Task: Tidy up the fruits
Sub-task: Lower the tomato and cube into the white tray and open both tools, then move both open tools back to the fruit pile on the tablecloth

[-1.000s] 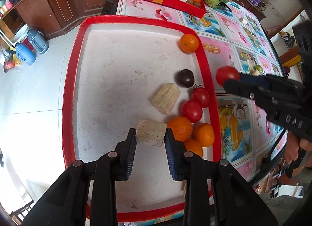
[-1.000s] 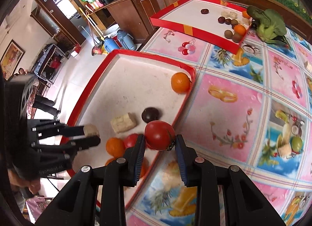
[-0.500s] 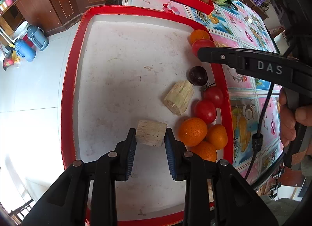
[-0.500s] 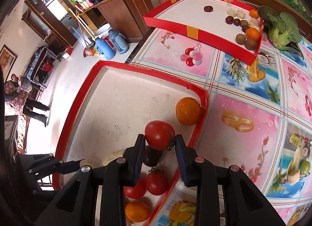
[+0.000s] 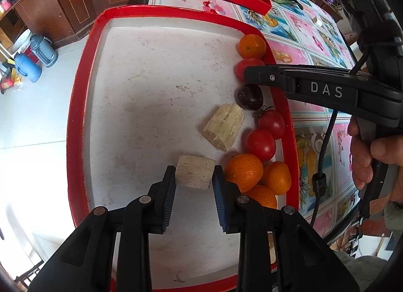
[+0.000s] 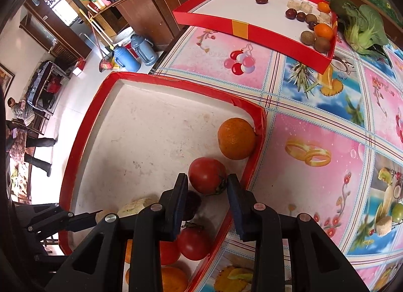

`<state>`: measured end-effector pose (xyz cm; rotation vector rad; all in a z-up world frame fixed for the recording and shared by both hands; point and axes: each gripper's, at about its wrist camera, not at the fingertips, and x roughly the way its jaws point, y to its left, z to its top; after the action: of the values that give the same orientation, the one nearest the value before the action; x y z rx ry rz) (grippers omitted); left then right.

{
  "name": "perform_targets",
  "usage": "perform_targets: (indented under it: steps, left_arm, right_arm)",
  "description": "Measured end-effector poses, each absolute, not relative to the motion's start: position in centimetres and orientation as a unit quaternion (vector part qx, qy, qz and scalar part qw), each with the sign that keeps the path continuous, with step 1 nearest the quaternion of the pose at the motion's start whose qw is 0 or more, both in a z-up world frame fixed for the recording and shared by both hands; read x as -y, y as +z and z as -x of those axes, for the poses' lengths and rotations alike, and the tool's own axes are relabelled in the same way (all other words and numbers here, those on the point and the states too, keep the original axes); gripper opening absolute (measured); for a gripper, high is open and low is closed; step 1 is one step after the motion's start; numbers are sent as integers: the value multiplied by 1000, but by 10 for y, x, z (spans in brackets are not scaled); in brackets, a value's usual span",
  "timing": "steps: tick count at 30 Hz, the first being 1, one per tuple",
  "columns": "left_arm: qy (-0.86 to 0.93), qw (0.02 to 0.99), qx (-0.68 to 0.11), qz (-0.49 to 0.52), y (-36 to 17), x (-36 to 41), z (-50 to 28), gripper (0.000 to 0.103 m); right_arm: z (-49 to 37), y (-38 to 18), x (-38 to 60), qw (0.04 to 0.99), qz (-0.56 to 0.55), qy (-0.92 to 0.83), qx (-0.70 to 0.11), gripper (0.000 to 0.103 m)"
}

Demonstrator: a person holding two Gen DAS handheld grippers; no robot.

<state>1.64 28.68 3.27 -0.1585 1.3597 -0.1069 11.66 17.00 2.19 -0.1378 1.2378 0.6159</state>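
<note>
Over a red-rimmed tray (image 5: 78,105), the left gripper (image 5: 194,177) pinches a pale cut chunk (image 5: 194,171). The right gripper (image 6: 207,186), jaws just easing apart, frames a tomato (image 6: 206,175) resting in the tray beside an orange (image 6: 235,138).

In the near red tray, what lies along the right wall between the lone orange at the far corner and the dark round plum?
One red tomato, between the lone orange and dark plum, inside the right gripper's jaws. The right wrist view shows it best.
</note>
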Motion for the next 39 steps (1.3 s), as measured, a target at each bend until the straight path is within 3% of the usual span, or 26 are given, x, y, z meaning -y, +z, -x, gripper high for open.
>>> perform_targets:
  steps: [8, 19, 39]
  left_arm:
    - [-39, 771, -632, 68, 33, -282, -17, 31]
    - [-13, 775, -626, 88, 42, -291, -6, 64]
    - [-49, 779, -622, 69, 69, -235, 17, 68]
  right_arm:
    - [-110, 30, -164, 771, 62, 287, -565, 36]
    - [-82, 53, -144, 776, 55, 304, -550, 50]
    - [-33, 38, -33, 787, 33, 247, -565, 59]
